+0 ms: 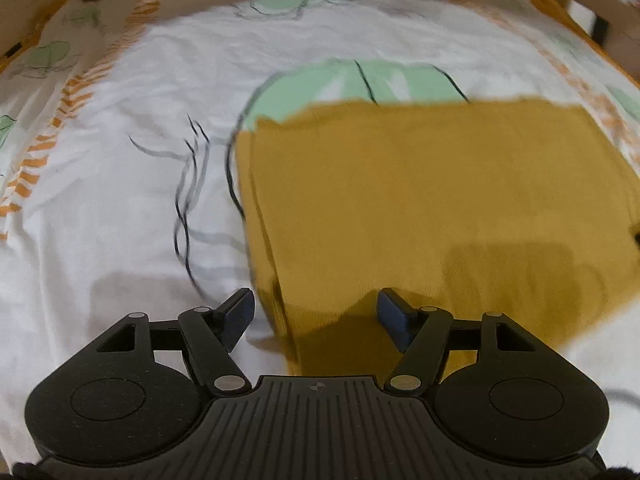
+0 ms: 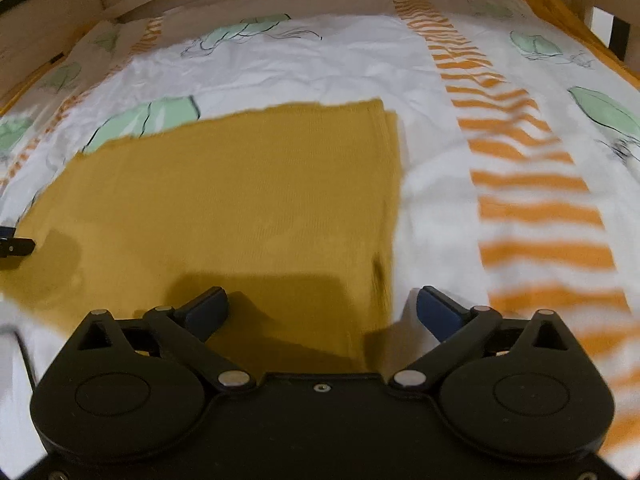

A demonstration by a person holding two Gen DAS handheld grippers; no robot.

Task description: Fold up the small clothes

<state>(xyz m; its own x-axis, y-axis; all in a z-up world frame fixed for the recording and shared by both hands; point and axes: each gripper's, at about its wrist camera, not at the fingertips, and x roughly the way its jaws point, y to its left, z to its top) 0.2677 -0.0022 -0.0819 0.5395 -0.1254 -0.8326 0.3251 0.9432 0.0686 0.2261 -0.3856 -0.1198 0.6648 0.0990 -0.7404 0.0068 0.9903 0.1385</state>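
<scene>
Hovering over the mustard cloth (image 1: 440,208) lying flat and already folded on the bedsheet (image 1: 120,200), the left gripper (image 1: 316,312) at its seven o'clock corner and right gripper (image 2: 322,312) at five o'clock both gape empty, probably needing a pinch for another fold.

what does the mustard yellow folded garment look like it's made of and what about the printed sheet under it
Mustard yellow folded garment: probably a matte fine-knit fabric, with faint ribbing visible. White printed sheet with green leaves and orange stripes: looks like thin woven cotton, matte and finely creased.
</scene>
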